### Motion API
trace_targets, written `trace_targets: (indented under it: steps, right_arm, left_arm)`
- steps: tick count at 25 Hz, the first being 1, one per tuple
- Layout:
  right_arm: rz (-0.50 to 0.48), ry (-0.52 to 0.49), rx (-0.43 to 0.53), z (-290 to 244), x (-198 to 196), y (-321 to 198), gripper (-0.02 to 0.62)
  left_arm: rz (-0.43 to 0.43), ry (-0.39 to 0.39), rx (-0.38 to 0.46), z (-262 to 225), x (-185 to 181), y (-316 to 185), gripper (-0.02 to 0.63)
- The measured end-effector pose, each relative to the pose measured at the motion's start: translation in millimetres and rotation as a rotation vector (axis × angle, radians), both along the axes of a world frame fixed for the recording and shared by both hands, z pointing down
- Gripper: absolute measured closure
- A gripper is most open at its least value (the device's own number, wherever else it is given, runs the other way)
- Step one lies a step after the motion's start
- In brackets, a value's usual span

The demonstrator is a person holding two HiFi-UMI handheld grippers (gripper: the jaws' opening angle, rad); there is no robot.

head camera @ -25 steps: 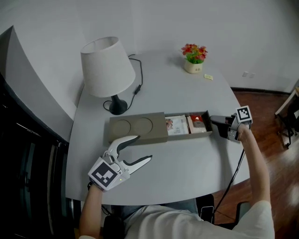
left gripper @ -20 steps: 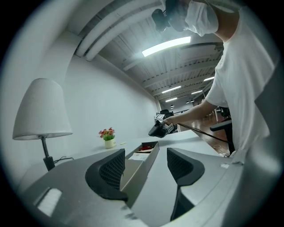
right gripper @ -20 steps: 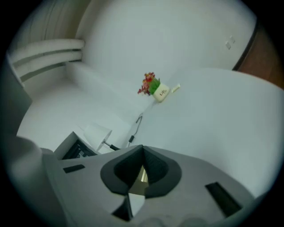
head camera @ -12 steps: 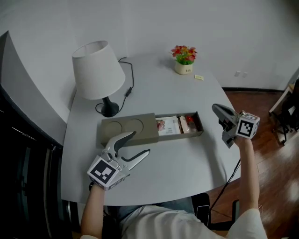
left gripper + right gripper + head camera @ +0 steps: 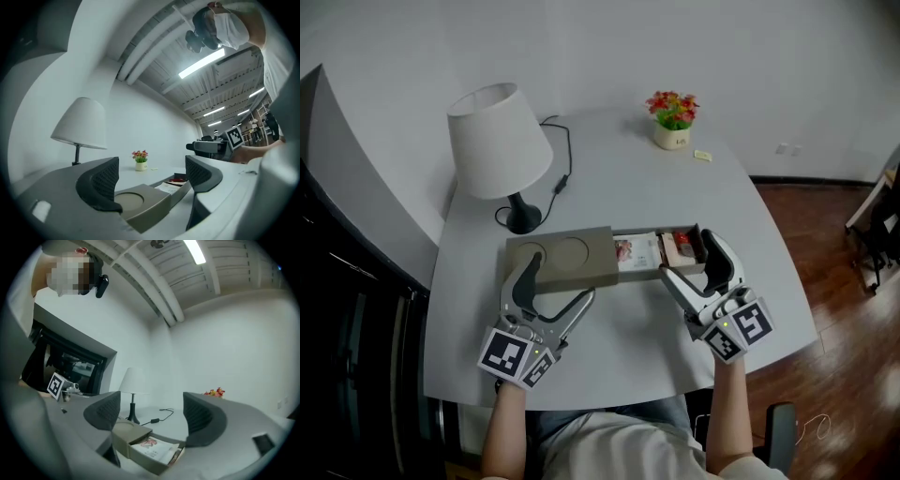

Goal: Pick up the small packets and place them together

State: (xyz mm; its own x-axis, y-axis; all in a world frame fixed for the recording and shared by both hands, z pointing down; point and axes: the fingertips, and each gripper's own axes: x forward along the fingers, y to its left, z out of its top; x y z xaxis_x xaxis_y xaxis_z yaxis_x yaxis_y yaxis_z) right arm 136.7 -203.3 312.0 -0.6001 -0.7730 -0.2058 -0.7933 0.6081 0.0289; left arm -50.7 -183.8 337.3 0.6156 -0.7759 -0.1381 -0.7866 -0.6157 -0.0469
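Grippers open and empty
My left gripper (image 5: 560, 281) and right gripper (image 5: 689, 258) have just opened, gripping nothing, near the desk's (image 5: 619, 178) front edge, facing the packets (image 5: 639, 251) in their box (image 5: 567, 258).

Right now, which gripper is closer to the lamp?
Left. The left gripper is at the box's closed end, near the lamp; the right gripper is farther, by the packets.
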Motion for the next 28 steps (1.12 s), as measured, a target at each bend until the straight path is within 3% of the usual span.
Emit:
trace_targets:
  steps: [3, 8, 14, 18, 23, 25, 28]
  right_arm:
    - [-0.012, 0.030, -0.033, 14.3, -4.2, 3.8, 0.167]
    - [-0.050, 0.064, -0.051, 19.1, -3.4, 4.8, 0.201]
    - [-0.048, 0.072, -0.078, 30.1, 9.0, 7.2, 0.201]
    - [-0.038, 0.093, -0.100, 36.7, 20.0, 7.6, 0.201]
    - [-0.138, 0.220, -0.107, 31.3, 28.2, -6.3, 0.206]
    - [-0.169, 0.284, -0.106, 20.3, 32.6, -24.0, 0.254]
    - [-0.271, 0.424, -0.142, 21.4, 18.8, -45.7, 0.258]
  left_arm:
    - [0.003, -0.022, -0.028, 10.4, 3.1, 1.1, 0.202]
    - [0.059, 0.006, -0.068, 16.4, 17.8, 1.1, 0.202]
    - [0.093, -0.157, -0.078, 26.1, 44.6, -11.4, 0.238]
    - [0.117, -0.191, -0.084, 21.0, 60.3, -24.3, 0.242]
    - [0.150, -0.194, -0.064, 10.0, 74.7, -28.5, 0.242]
    - [0.154, -0.207, -0.058, 9.4, 77.0, -27.7, 0.242]
    - [0.153, -0.233, -0.057, 8.9, 76.2, -25.9, 0.242]
